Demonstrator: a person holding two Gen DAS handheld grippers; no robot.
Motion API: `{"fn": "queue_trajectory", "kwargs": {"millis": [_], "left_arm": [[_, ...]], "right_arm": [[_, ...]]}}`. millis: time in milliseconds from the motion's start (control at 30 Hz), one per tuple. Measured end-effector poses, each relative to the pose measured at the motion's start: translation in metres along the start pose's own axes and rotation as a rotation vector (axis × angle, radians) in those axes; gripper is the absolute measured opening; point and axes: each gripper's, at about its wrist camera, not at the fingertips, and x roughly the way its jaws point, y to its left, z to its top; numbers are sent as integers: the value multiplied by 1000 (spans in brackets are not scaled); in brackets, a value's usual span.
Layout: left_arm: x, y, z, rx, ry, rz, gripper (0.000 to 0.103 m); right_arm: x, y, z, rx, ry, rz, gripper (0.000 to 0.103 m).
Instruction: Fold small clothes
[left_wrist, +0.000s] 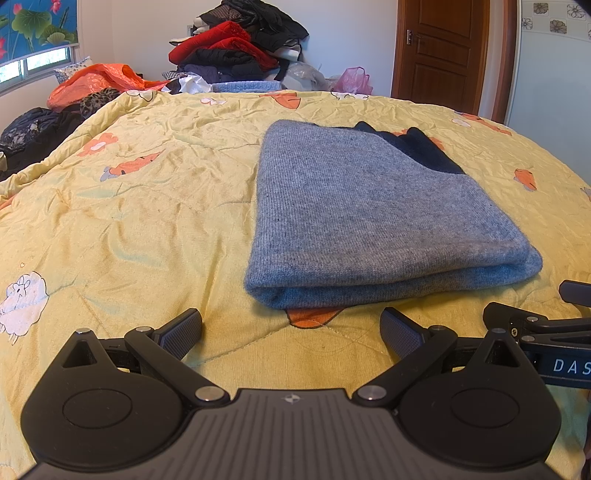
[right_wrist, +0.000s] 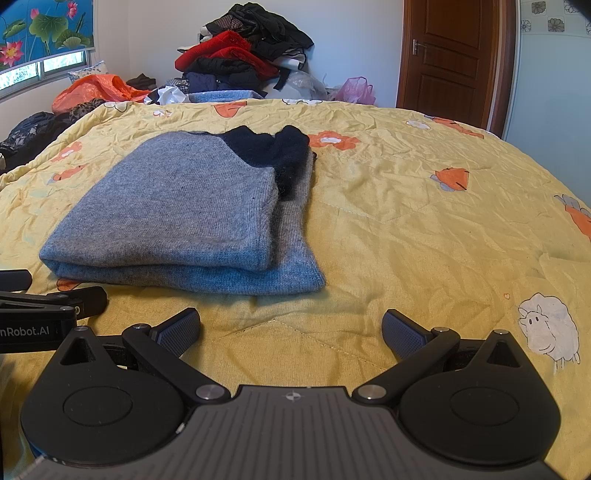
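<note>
A grey knit sweater (left_wrist: 369, 214) with dark navy parts lies folded in a flat rectangle on the yellow quilt (left_wrist: 129, 206). In the right wrist view the sweater (right_wrist: 177, 214) lies ahead and to the left, navy part at its far end. My left gripper (left_wrist: 291, 330) is open and empty, just short of the sweater's near edge. My right gripper (right_wrist: 291, 330) is open and empty, a little back from the sweater's near right corner. Each gripper shows at the side edge of the other's view.
A tall pile of red and black clothes (left_wrist: 236, 48) stands beyond the bed's far edge, with an orange bag (left_wrist: 96, 81) and a pink bag (left_wrist: 354, 79). A brown door (left_wrist: 443, 51) is at the back right. Dark clothes (left_wrist: 33, 133) lie at the far left.
</note>
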Motion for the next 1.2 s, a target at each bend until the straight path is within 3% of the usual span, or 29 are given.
{"fn": "queue_trajectory", "kwargs": {"millis": [633,800,1200], "left_arm": [[-6,3,-1,5,35,2,103],[-23,0,-4,8,37,-2,103],[-44,0,2,29,-4,18,103]], "right_arm": [[-12,4,0,-23,-3,8,103],[-37,3,6,-22,-15,62,103],[-41,5,10,4,26,110,103]]}}
